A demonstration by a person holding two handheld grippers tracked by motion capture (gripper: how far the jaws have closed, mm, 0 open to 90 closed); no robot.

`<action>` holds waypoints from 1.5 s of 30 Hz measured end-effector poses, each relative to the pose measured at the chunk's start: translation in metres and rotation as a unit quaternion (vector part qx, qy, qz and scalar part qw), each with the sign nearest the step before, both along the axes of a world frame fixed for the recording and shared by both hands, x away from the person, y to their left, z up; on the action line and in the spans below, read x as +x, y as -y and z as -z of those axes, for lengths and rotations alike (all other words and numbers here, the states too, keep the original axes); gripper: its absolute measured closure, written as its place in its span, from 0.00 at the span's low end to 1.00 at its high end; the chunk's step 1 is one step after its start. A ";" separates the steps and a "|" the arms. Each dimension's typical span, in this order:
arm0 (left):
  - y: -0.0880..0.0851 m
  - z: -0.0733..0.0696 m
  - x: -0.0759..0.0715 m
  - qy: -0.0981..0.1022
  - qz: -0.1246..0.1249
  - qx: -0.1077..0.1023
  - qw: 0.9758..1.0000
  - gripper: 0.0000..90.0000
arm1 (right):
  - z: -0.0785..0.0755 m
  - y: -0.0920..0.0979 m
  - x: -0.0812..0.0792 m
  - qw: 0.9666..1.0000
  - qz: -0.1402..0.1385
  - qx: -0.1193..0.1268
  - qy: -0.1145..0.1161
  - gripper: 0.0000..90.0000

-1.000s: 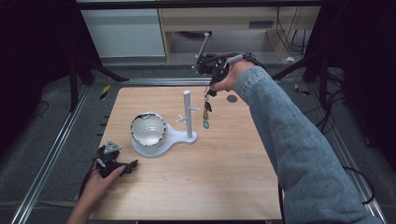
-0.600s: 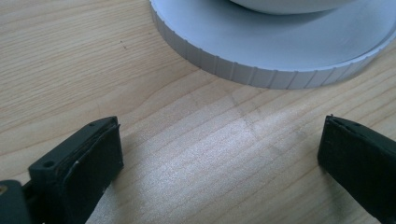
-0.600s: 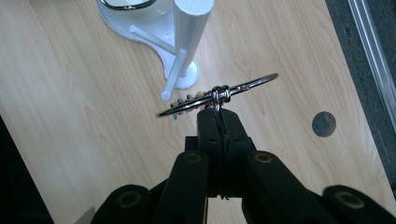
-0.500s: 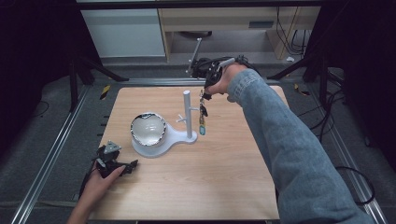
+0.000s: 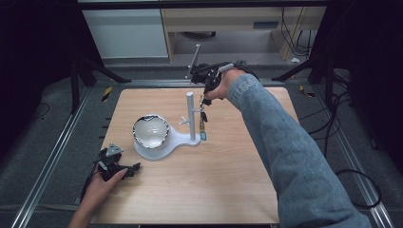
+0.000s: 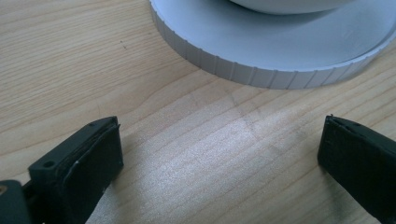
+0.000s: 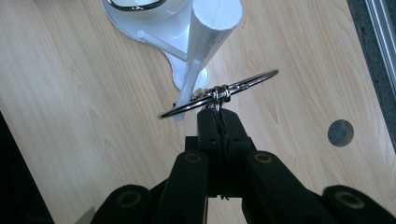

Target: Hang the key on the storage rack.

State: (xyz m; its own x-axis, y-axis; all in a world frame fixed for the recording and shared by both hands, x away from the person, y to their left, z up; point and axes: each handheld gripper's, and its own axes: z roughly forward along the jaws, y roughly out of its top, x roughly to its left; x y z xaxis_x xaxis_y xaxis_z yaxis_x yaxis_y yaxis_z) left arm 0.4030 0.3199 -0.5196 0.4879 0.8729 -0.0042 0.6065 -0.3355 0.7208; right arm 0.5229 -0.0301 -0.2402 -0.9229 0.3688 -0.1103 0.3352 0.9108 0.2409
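From the high view, the worktop (image 5: 157, 199) carried a white stand (image 5: 167, 142) with a bowl (image 5: 150, 132) sitting on its round base and a post (image 5: 191, 116) rising at its right end, a short peg sticking out low on that post. The right tool (image 5: 205, 99) hung over the far side, just beside the post top, and a bunch of keys (image 5: 203, 124) dangled from it down the post's right side, the lowest tag close to the base. The post itself stood right against the keys' path. Down at the near left corner, the left tool (image 5: 124, 171) lay low on the wood, near the base but apart from it. Cables and metal rails ran along the floor on both sides.

The left gripper view gave what the overhead could not: the left tool (image 6: 219, 154) had its jaws spread wide, bare wood between them, nothing gripped. The ribbed rim of the stand's base (image 6: 261, 74) curved across just ahead, clear of both jaws.

The right gripper view looked straight down along the right tool (image 7: 218, 122). Its jaws were pressed tight together, pinching the keys' fob just under a big metal ring (image 7: 252, 83). That ring lay tilted, its left end crossing in front of the post (image 7: 205, 42), whether touching I could not tell. A dark round hole (image 7: 340, 132) showed in the worktop off to the right, and the bowl's rim (image 7: 135, 6) peeked in at the top.
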 end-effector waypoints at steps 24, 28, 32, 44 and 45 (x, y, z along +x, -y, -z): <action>0.000 0.000 0.000 0.000 0.000 0.000 1.000 0.00 | 0.016 0.000 0.007 1.000 0.004 0.002 -0.020 0.99; 0.000 0.000 0.000 0.000 0.001 0.001 1.000 0.00 | 0.019 -0.001 0.009 1.000 0.005 0.004 -0.023 0.99; 0.000 0.000 0.000 0.000 0.000 0.000 1.000 0.00 | 0.022 -0.001 0.011 1.000 0.006 0.006 -0.027 0.99; 0.000 0.000 0.000 0.000 0.000 0.000 1.000 0.00 | 0.028 -0.005 0.018 0.999 0.007 0.012 -0.042 0.98; 0.000 0.000 0.000 0.000 0.000 0.000 1.000 0.00 | 0.028 -0.005 0.019 0.999 0.006 0.013 -0.042 0.98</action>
State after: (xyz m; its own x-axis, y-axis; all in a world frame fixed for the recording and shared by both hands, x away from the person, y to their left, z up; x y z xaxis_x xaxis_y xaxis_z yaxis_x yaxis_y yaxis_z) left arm 0.4031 0.3200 -0.5196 0.4885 0.8726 -0.0034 0.6060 -0.3365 0.7207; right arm 0.5414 -0.0252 -0.2683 -0.9238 0.3822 -0.0226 0.3667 0.9002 0.2347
